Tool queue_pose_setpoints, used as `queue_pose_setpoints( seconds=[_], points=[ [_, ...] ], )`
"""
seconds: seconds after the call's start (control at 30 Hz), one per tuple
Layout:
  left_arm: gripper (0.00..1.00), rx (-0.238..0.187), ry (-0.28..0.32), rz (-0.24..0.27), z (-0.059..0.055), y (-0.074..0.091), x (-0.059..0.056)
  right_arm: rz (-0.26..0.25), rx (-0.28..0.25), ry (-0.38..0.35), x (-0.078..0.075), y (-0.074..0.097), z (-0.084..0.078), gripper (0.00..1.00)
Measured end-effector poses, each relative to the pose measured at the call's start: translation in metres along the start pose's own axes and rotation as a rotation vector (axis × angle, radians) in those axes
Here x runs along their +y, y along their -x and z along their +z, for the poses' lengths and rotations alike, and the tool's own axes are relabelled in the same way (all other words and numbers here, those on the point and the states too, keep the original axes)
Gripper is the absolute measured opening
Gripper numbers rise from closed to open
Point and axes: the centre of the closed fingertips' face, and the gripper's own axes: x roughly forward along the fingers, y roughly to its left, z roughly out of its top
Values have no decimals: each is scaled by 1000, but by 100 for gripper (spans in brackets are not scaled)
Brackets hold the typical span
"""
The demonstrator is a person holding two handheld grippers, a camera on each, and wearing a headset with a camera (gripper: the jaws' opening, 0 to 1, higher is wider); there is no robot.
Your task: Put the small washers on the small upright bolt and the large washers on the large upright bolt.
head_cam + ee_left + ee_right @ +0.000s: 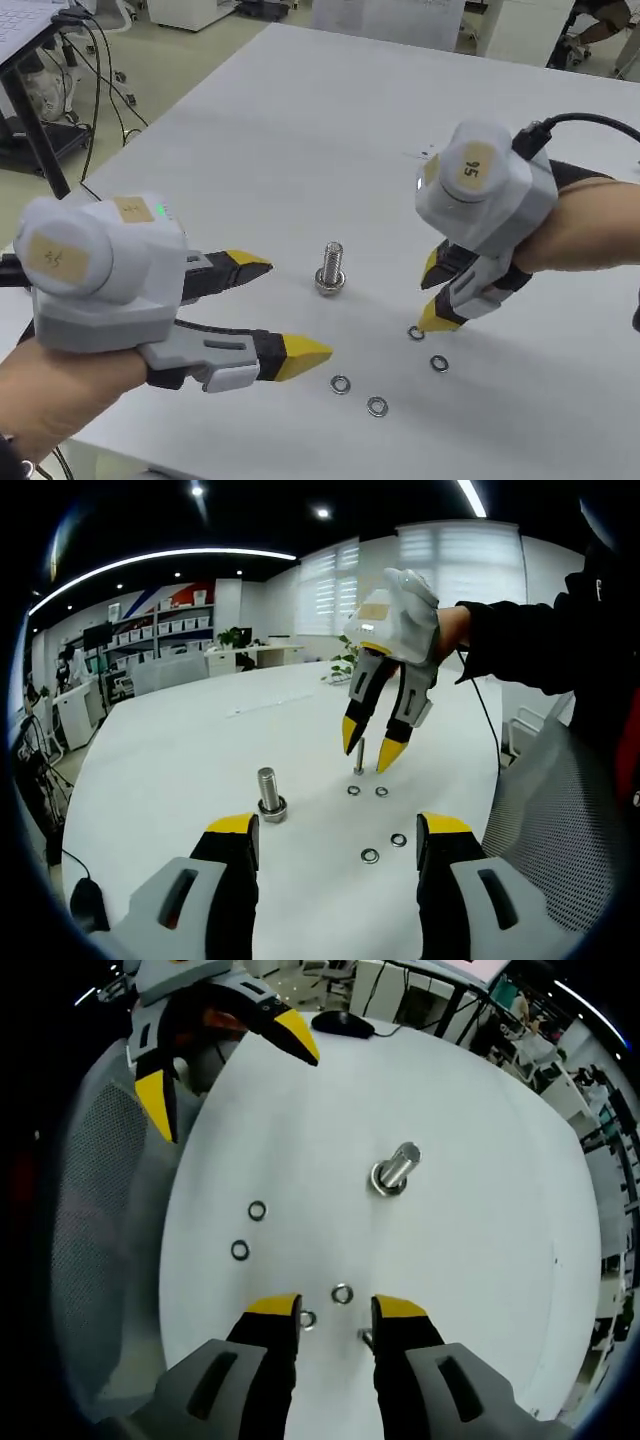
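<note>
White benchtop [300, 130] carried four loose washers [377, 406]; left gripper [295, 306] gaped empty, right gripper [431, 295]'s parted jaws flanked the small bolt [358, 756].

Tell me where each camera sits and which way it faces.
Head view: above the table, looking down; left gripper, right gripper and the person's arms show.
Left gripper view: low over the table, facing the right gripper; own open jaws below.
Right gripper view: over the washers, looking down; own jaws below.
Both gripper views share the big bolt and four washers.
</note>
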Motion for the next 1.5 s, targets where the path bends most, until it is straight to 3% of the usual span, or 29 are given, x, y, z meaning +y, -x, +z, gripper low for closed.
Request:
queue_pose_setpoints(
  seconds=[0.4,0.63,1.07,1.5],
  points=[
    [63,-10,2,-2,1,1,-2,25,50,-26,5,-23,-10,26],
    [63,-13,3,-6,0,1,-4,20,91,-44,-1,-37,-17,23],
    [63,-15,5,-4,0,2,-3,26,111,-65,-3,-50,-20,20],
    [62,-13,7,-2,0,3,-5,42,103,-92,-2,-48,-19,19]
  ],
)
